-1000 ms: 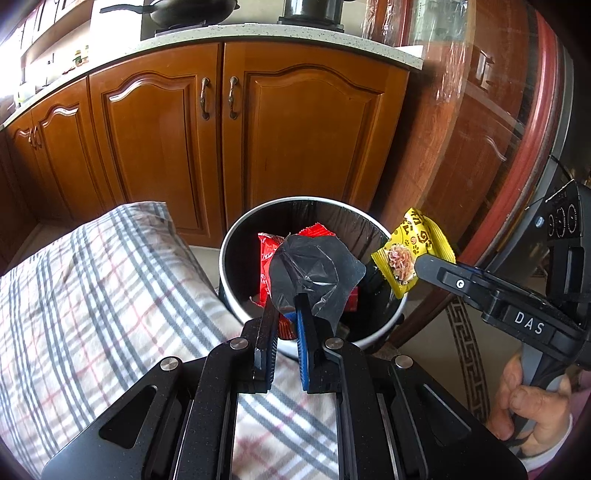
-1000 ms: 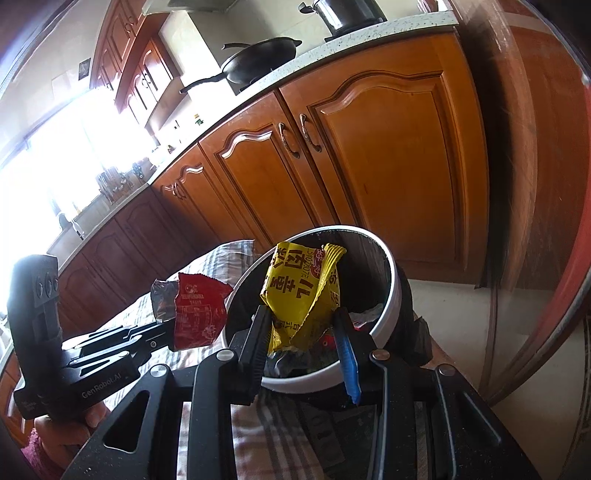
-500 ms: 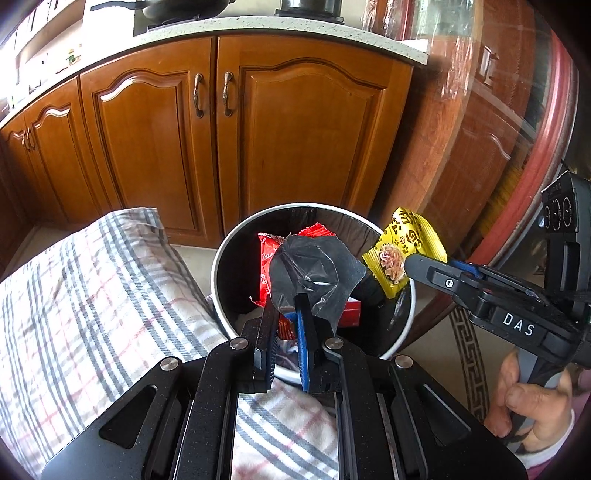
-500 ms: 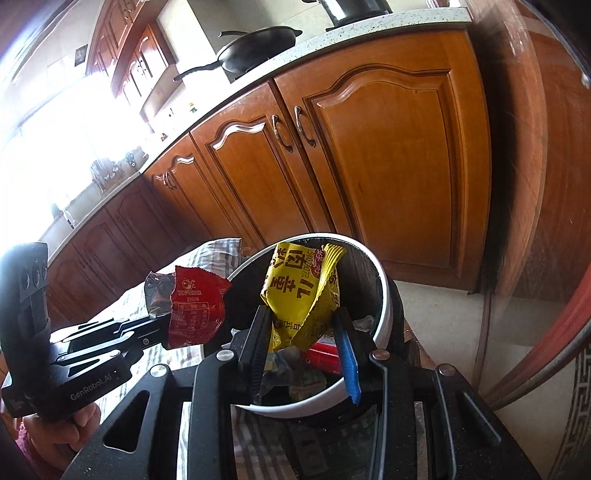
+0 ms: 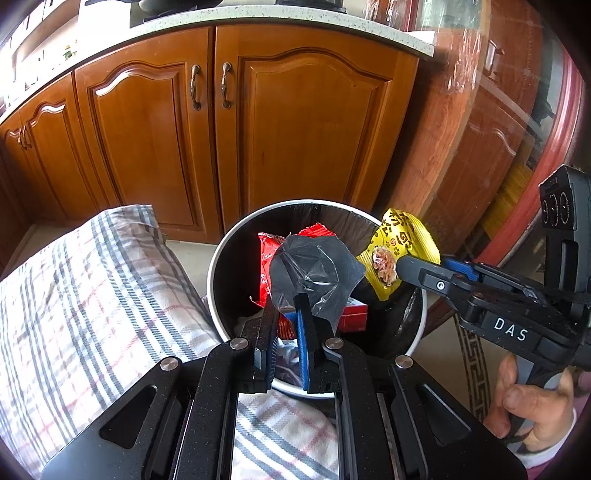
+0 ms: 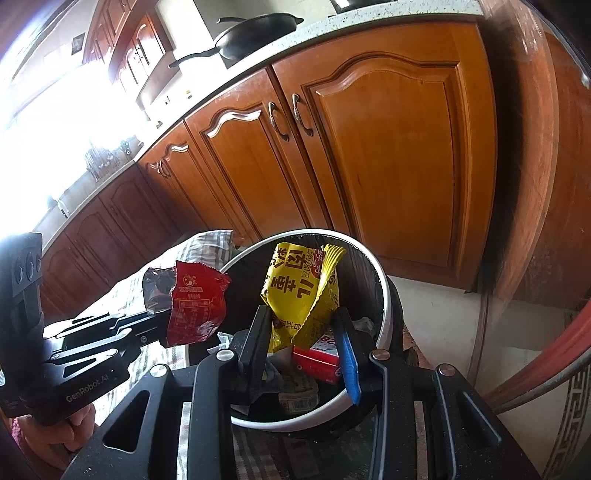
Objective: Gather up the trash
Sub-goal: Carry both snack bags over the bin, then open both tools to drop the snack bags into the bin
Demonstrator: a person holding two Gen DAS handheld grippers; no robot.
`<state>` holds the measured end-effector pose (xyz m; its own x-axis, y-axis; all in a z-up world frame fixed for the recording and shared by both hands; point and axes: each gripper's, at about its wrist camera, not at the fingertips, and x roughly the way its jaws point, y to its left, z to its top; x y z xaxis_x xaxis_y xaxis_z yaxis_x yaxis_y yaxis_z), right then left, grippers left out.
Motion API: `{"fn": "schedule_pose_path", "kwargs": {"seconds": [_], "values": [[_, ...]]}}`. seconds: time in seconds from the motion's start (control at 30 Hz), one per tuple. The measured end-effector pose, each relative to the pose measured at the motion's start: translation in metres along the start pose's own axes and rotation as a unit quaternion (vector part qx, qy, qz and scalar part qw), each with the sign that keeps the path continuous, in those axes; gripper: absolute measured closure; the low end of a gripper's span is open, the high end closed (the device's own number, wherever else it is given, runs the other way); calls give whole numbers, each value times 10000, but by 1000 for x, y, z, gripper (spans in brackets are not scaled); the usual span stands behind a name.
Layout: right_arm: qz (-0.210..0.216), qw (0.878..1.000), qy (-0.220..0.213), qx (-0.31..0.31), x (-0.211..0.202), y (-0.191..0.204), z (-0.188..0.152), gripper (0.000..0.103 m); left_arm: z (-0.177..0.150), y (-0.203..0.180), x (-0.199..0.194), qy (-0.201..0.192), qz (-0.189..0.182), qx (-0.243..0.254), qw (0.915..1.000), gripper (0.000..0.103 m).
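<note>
Two handheld grippers hang over one round, white-rimmed trash bin [image 5: 216, 258] lined with a dark bag, which stands on the floor in front of wooden cabinet doors [image 5: 303, 140], and each gripper carries one piece of trash. From the left wrist view, the left gripper [image 5: 286, 306] has its jaws pressed nearly together, pinching a crumpled wrapper [image 5: 314, 273] whose silvery-grey inner side faces the camera and hides most of its red printed face; the right wrist view shows that same wrapper [image 6: 195, 306] as red with white print, held out above the bin's left edge. The right gripper [image 6: 306, 325] has its jaws partly spread around one yellow snack packet [image 6: 303, 291], creased and upright over the bin's mouth; in the left wrist view the packet [image 5: 402, 251] sticks out beyond the dark jaw tip above the right rim. Inside the bin, the held wrappers and jaws cover much of the contents: one red-and-white box [image 6: 317, 360] is clear, while paper scraps below it are hard to make out. A plaid cloth [image 5: 92, 314] covers the surface beside the bin, cut off at the frame edge. One black pan [image 6: 258, 33] sits on the speckled counter [image 5: 280, 18], its handle pointing left. One hand [image 5: 532, 402] grips the right gripper's handle, partly cut off.
</note>
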<state>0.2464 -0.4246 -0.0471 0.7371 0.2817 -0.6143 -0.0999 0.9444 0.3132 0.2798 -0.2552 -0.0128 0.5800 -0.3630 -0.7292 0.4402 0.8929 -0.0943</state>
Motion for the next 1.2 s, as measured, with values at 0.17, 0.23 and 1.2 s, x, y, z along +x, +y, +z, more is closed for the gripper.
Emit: {"fn": "schedule_pose_path", "kwargs": {"seconds": [0.17,0.23,1.2], "values": [[-21,10000,50,-14,5,0,3,68,2,-2,4,20,29,35,10000,95],[-34,10000,58,-17,6,0,3,68,2,-2,5,27,36,36,10000,95],[-47,9998,43,170,5,-2,9,43,2,12,-4,8,108,-149,9998,47]]}}
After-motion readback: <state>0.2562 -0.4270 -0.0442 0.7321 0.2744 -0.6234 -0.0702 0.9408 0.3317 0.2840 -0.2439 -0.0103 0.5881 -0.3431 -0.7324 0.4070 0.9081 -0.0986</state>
